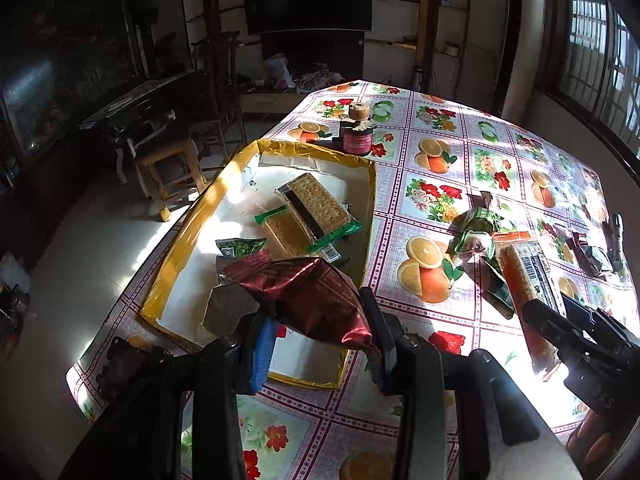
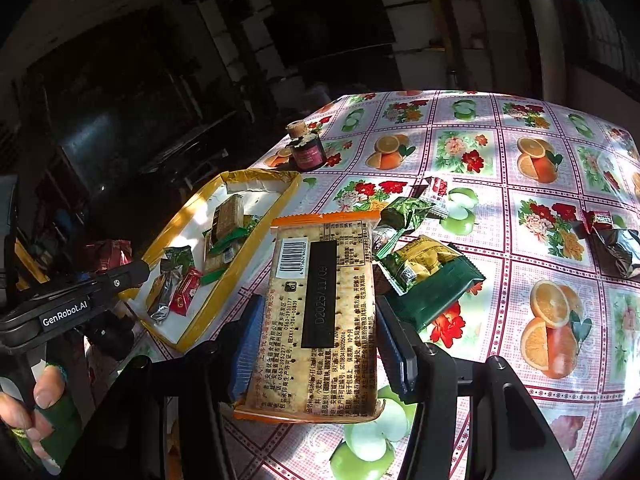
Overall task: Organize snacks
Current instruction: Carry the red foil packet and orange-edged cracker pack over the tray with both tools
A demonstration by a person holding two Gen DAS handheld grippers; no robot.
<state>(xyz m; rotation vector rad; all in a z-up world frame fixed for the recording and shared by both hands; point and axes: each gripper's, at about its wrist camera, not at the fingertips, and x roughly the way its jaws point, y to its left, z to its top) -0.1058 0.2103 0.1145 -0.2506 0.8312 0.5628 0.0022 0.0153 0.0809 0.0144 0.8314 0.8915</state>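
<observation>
Yellow-rimmed cardboard tray [image 1: 192,240] already contains several snack packets, the left gripper [image 1: 320,344] grips a crinkled maroon foil packet [image 1: 316,300] above it, the right gripper [image 2: 316,344] clamps an orange-edged cracker pack [image 2: 324,320], while several wrapped snacks [image 2: 420,268] remain loose on the floral tablecloth [image 2: 520,184].

Both grippers are showing black plastic bodies with blue ribbed pads lining their fingers [image 2: 248,344]. The left gripper [image 2: 132,276] is wearing a white "GenRobot.AI" label and a small screw. The left hand [image 2: 44,404] is showing bare skin under a green fingerless glove.
</observation>
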